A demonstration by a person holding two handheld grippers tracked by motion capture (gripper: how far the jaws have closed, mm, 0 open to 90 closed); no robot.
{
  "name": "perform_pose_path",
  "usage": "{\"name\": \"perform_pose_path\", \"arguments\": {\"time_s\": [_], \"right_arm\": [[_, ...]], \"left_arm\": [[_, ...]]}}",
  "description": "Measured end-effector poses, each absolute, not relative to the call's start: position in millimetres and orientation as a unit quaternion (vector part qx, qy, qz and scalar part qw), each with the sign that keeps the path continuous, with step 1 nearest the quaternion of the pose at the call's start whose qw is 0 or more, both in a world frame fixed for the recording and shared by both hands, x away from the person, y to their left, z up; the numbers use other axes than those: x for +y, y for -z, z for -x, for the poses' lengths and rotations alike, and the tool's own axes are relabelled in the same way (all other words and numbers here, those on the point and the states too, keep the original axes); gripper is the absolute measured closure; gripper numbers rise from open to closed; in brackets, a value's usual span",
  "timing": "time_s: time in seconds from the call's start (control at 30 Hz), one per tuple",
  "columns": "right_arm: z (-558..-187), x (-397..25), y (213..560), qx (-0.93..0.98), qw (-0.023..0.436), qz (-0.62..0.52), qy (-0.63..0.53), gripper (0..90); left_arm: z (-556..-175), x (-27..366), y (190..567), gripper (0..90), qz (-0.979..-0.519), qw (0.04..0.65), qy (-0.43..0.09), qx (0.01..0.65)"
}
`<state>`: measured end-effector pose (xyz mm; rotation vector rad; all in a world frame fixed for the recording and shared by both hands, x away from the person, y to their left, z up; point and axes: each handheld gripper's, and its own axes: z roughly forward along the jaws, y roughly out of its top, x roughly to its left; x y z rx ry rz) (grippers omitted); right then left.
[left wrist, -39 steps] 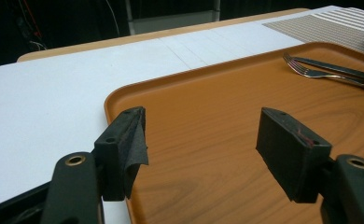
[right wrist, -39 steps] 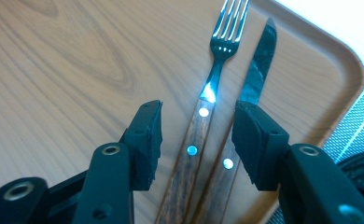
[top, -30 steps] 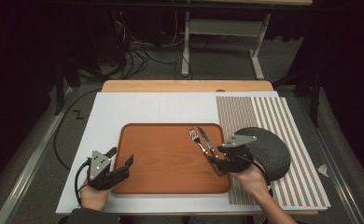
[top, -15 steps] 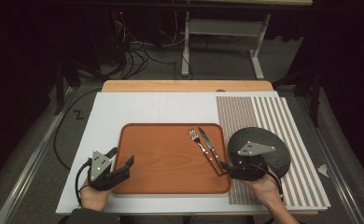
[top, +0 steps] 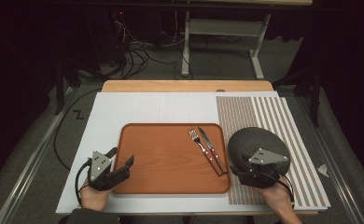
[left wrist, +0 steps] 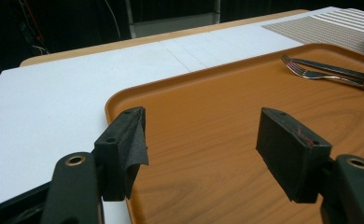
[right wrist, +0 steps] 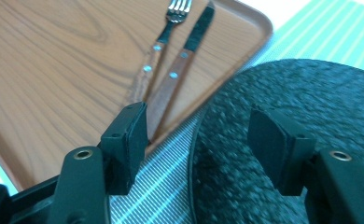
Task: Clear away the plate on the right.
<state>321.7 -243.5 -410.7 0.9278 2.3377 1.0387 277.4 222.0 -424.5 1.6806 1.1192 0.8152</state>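
Note:
A fork (top: 199,141) and a wooden-handled knife (top: 212,149) lie side by side at the right end of an orange-brown tray (top: 166,163). A dark, rough-surfaced plate (top: 257,142) sits on the striped mat just right of the tray. My right gripper (top: 243,164) hovers open over the plate's near-left rim, one jaw above the mat beside the tray edge, the other above the plate (right wrist: 311,84). Nothing sits between its jaws (right wrist: 199,126); fork (right wrist: 164,35) and knife (right wrist: 189,44) lie ahead. My left gripper (top: 120,157) stands open and empty at the tray's near-left corner (left wrist: 203,128).
The tray rests on a white board (top: 143,109) that covers most of a wooden table. A brown-and-white striped mat (top: 273,114) covers the right side. Cables and table legs stand on the dark floor beyond the far edge.
My right gripper has drawn back to the right, from the cutlery handles on the tray to the dark plate's near rim. The fork and knife stay on the tray. The left gripper has not moved.

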Motion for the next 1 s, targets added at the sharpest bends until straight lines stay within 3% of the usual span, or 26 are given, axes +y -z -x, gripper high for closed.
{"name": "perform_pose_path", "arguments": {"time_s": [0.47,0.7,1.0], "right_arm": [[-309.7,-254.8,423.7,0.854,0.234,-0.337,-0.322,45.1],[-301.2,-250.3,431.5,0.867,0.282,-0.307,-0.274,46.5],[-288.4,-232.1,438.8,0.867,0.383,-0.244,-0.207,50.8]], "left_arm": [[-277.8,222.0,424.5,33.0,-0.685,0.461,-0.331,0.457],[-277.8,221.5,424.6,33.0,-0.684,0.462,-0.331,0.457],[-278.2,221.6,424.6,32.9,-0.684,0.461,-0.328,0.460]]}}
